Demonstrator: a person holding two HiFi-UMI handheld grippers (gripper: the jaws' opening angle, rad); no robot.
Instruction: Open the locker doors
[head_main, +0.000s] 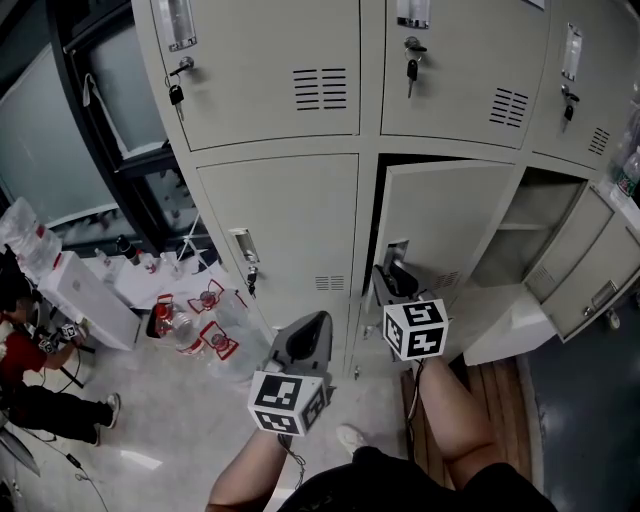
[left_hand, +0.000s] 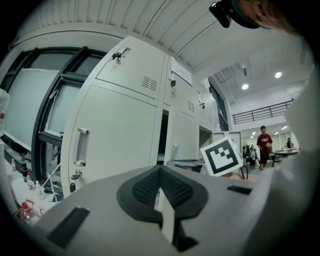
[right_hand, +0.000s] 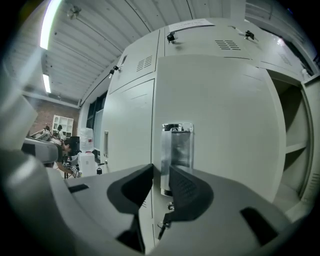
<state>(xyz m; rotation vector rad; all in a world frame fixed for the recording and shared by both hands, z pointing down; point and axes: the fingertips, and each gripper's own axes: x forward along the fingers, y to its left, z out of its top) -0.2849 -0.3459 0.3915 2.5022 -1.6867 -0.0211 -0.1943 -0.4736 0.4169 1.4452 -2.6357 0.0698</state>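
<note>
A bank of pale grey lockers fills the head view. The lower middle door (head_main: 450, 215) stands ajar, with a dark gap along its left edge. My right gripper (head_main: 393, 278) is at that edge beside the recessed handle (right_hand: 176, 150). In the right gripper view its jaws (right_hand: 161, 180) straddle the door's edge (right_hand: 156, 150) and close on it. My left gripper (head_main: 310, 325) hangs shut and empty in front of the closed lower left door (head_main: 280, 220), pads together (left_hand: 162, 192). That door's handle (left_hand: 81, 146) has a key under it. The lower right locker (head_main: 530, 220) is open, its door (head_main: 590, 270) swung out.
The upper lockers are closed, with keys (head_main: 176, 95) hanging in their locks. Water bottles and white bags (head_main: 190, 320) lie on the floor at the left, near a seated person (head_main: 30, 370). A dark window frame (head_main: 110, 120) borders the lockers. Another person in red (left_hand: 263, 145) stands far off.
</note>
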